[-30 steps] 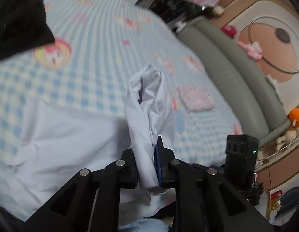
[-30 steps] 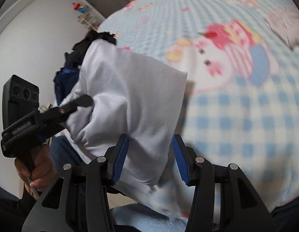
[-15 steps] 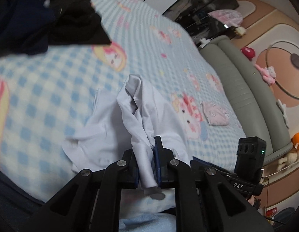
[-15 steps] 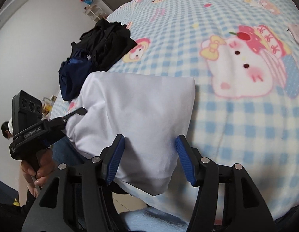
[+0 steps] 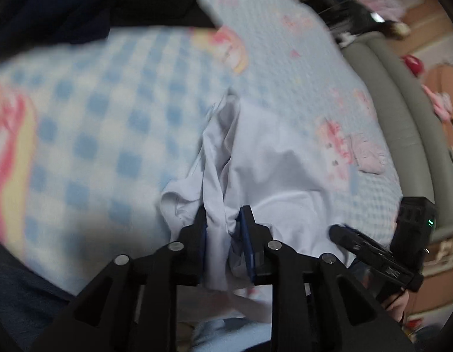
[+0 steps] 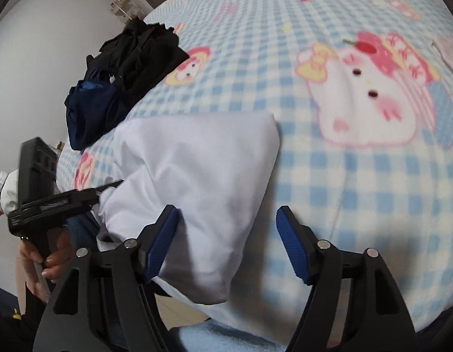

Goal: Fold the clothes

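Observation:
A white garment [image 6: 197,161] lies partly folded on the near edge of a bed with a blue checked cartoon sheet [image 6: 329,176]. My left gripper [image 5: 223,228] is shut on a bunched fold of the white garment [image 5: 270,170] and holds that side over the bed edge. It also shows at the left of the right wrist view [image 6: 68,199]. My right gripper [image 6: 226,223] is open, its blue pads [image 6: 291,240] spread wide, with the garment's near corner lying loose between and below them. The right gripper shows at the right of the left wrist view [image 5: 373,249].
A heap of black and navy clothes [image 6: 123,67] lies on the bed's left side, also in the left wrist view [image 5: 79,6]. A small pink folded item [image 5: 364,155] lies further along the bed. A grey padded bed rail [image 5: 408,111] runs past it.
My right gripper's jaws have opened wider and the garment has settled lower onto the bed. My left gripper has swung with its fold; the view has turned toward the dark clothes heap.

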